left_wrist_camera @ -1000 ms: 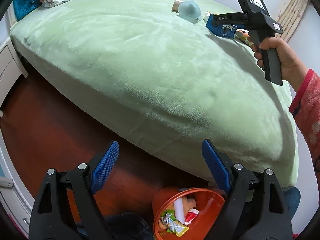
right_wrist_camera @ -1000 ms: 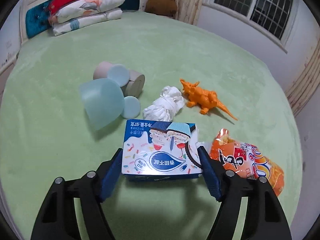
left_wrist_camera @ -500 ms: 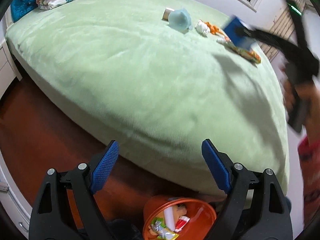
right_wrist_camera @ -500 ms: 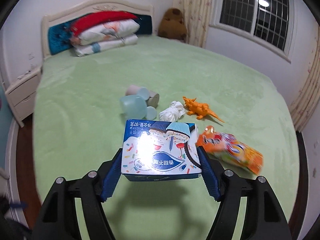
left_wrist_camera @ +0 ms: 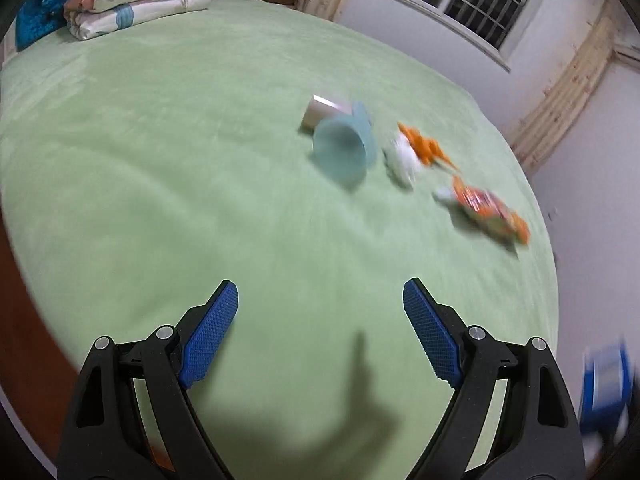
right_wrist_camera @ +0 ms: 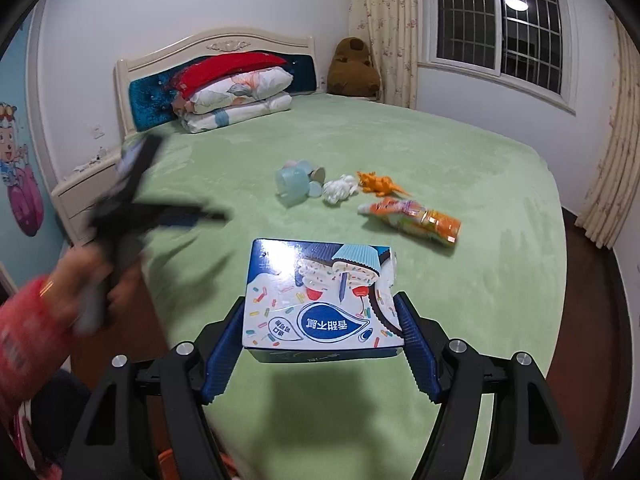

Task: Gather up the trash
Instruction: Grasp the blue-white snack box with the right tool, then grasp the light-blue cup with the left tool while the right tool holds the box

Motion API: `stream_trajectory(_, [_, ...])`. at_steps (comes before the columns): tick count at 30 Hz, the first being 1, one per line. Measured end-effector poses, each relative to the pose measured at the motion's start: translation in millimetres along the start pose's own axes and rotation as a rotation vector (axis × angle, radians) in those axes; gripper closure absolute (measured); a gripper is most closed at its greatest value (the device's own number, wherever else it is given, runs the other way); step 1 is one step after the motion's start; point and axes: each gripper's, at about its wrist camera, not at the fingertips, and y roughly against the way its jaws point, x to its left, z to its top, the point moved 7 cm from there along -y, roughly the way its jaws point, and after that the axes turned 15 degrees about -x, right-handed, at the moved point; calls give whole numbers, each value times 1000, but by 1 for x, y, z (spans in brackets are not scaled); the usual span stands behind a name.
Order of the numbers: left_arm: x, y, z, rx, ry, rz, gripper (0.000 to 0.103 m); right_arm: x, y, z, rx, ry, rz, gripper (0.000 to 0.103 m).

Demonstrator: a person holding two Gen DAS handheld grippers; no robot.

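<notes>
My right gripper (right_wrist_camera: 322, 318) is shut on a blue and white snack box (right_wrist_camera: 320, 300) and holds it above the near part of the green bed (right_wrist_camera: 460, 168). My left gripper (left_wrist_camera: 320, 310) is open and empty over the bed, also seen blurred in the right wrist view (right_wrist_camera: 216, 214). Further up the bed lie an orange snack bag (right_wrist_camera: 416, 220) (left_wrist_camera: 490, 210), a crumpled white tissue (right_wrist_camera: 340, 189) (left_wrist_camera: 404, 158), a pale blue cup (right_wrist_camera: 292, 184) (left_wrist_camera: 342, 148) and a beige tube (left_wrist_camera: 324, 110). The box shows blurred at the left wrist view's right edge (left_wrist_camera: 606, 380).
An orange toy dinosaur (right_wrist_camera: 380, 184) (left_wrist_camera: 424, 144) lies by the tissue. Folded quilts and a red pillow (right_wrist_camera: 236, 92) are stacked at the headboard. A white nightstand (right_wrist_camera: 86, 196) stands left of the bed. A sliver of the orange bin (right_wrist_camera: 166, 460) shows below my right gripper.
My left gripper has swung up from the floor and the orange bin toward the items on the bed. My right gripper has pulled back from them with the box held.
</notes>
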Motion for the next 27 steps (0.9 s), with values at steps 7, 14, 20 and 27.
stream_trajectory(7, [-19, -75, 38, 27, 49, -1, 20, 1, 20, -18, 18, 32, -5, 33])
stream_trajectory(14, [-19, -111, 57, 44, 134, 44, 24, -6, 27, -28, 39, 41, -23, 33])
stream_trajectory(20, [-25, -124, 51, 109, 217, -3, 84, -12, 29, -37, 51, 22, -27, 33])
stream_trajectory(27, [-43, -109, 50, 96, 99, -46, 97, -10, 31, -41, 58, -5, -2, 33])
